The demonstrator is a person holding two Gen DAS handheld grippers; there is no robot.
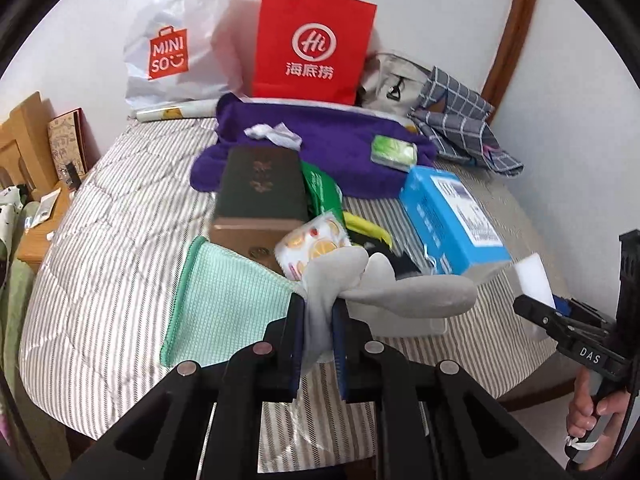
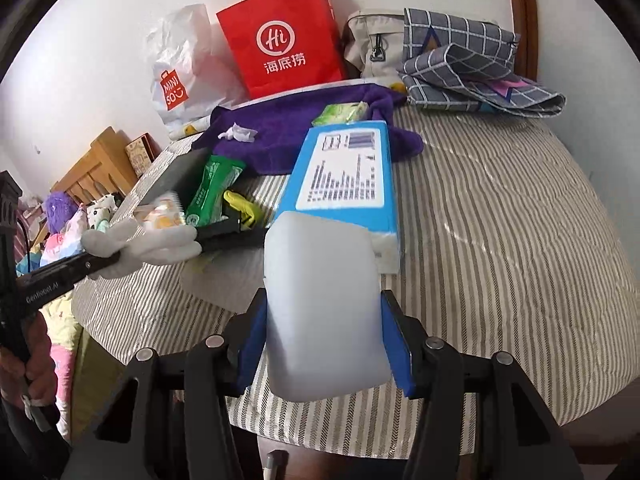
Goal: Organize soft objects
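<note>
My left gripper (image 1: pixel 318 304) is shut on a grey knitted glove (image 1: pixel 400 290) and holds it above the striped bed; the glove also shows in the right wrist view (image 2: pixel 156 246). My right gripper (image 2: pixel 324 312) is shut on a white sponge block (image 2: pixel 322 308), held above the bed's front edge; the block shows at the right of the left wrist view (image 1: pixel 534 278). A mint green cloth (image 1: pixel 224 308) lies flat on the bed by the left gripper. A purple towel (image 1: pixel 320 148) lies at the back.
On the striped bedcover (image 2: pixel 500 220) lie a blue box (image 1: pixel 452 220), a dark box (image 1: pixel 260 200), a green packet (image 2: pixel 212 188), a fruit-print tissue pack (image 1: pixel 316 244) and a checked cloth (image 2: pixel 472 64). A red paper bag (image 1: pixel 312 48) and white Miniso bag (image 1: pixel 176 48) stand against the wall.
</note>
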